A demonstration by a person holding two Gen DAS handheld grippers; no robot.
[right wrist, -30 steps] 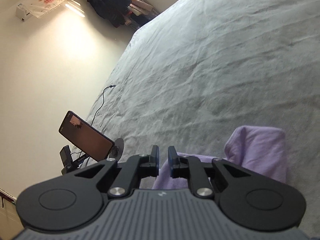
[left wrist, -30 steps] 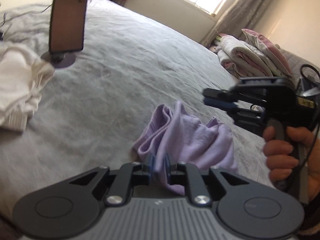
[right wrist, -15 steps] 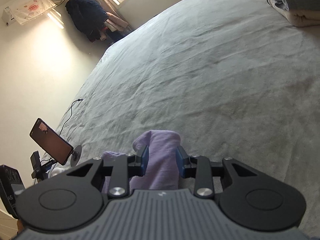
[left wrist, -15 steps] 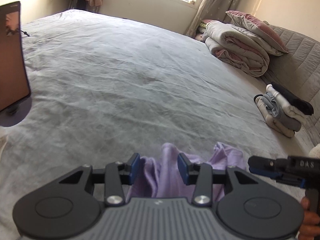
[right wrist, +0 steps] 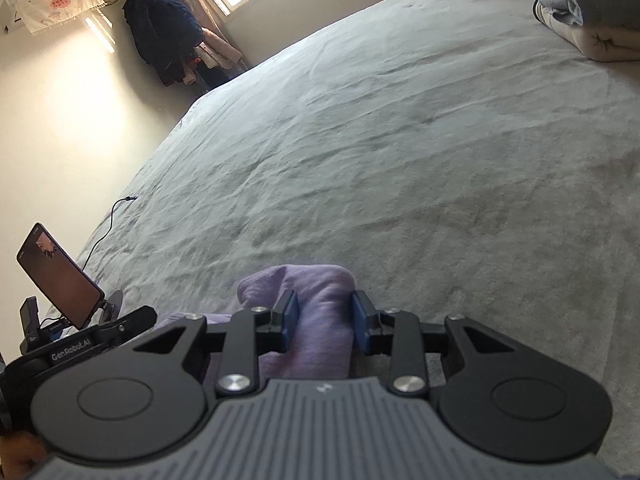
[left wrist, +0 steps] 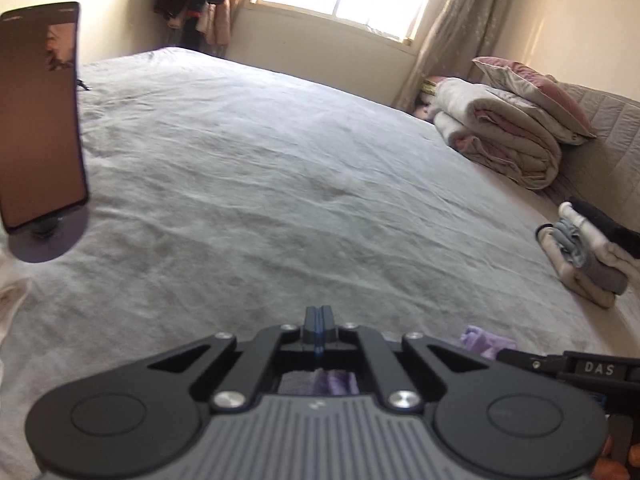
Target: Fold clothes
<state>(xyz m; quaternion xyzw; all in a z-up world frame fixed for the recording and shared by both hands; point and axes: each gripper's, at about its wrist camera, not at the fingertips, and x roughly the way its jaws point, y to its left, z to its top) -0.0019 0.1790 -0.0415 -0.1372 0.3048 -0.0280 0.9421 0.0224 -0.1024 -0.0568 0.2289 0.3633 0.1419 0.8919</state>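
- On the near edge of the grey bed (left wrist: 304,184), the purple garment (right wrist: 320,320) lay bunched, just in front of both grippers.
- Left gripper (left wrist: 318,326): jaws pressed together, blue pads meeting with no gap. Purple cloth showed below and behind the closed fingers through the frame opening; whether any fabric was pinched between the pads could not be told.
- Right gripper (right wrist: 326,316): jaws partly open, a raised fold of the garment standing between the two blue pads (right wrist: 294,312). Pads sat close beside the fold; contact could not be confirmed.
- In the left wrist view a small tuft of the same garment (left wrist: 482,340) showed at near right, beside the black body of the right gripper.
- Phone (left wrist: 40,116) stood upright on a round stand at the left side of the bed.
- Stack of folded clothes (left wrist: 588,256) sat at the right edge; rolled bedding (left wrist: 504,132) with a pillow lay at far right.
- Dark clothing (right wrist: 164,32) hung by the window at the far wall.
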